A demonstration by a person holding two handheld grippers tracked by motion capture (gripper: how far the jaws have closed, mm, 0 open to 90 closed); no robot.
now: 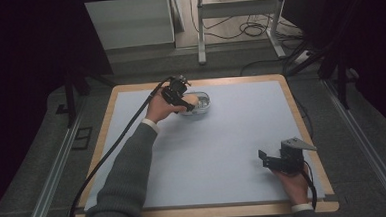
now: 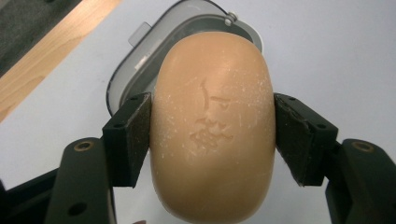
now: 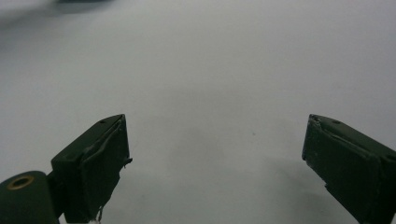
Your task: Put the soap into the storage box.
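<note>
A tan oval bar of soap (image 2: 212, 126) is clamped between the two black jaws of my left gripper (image 2: 212, 135), which is shut on it. Just beyond the soap lies an open grey soap case (image 2: 140, 60). In the high view the left gripper (image 1: 190, 104) hangs over that clear case (image 1: 201, 104) near the table's far edge, a little left of centre. My right gripper (image 1: 265, 160) rests near the front right of the mat, jaws wide open with nothing between them (image 3: 215, 154).
A pale blue mat (image 1: 222, 137) covers the wooden table (image 1: 290, 98). A black cable (image 1: 117, 142) trails from the left gripper along the forearm. Beyond the table stand a metal frame's legs (image 1: 200, 33) and floor cables (image 1: 247, 30).
</note>
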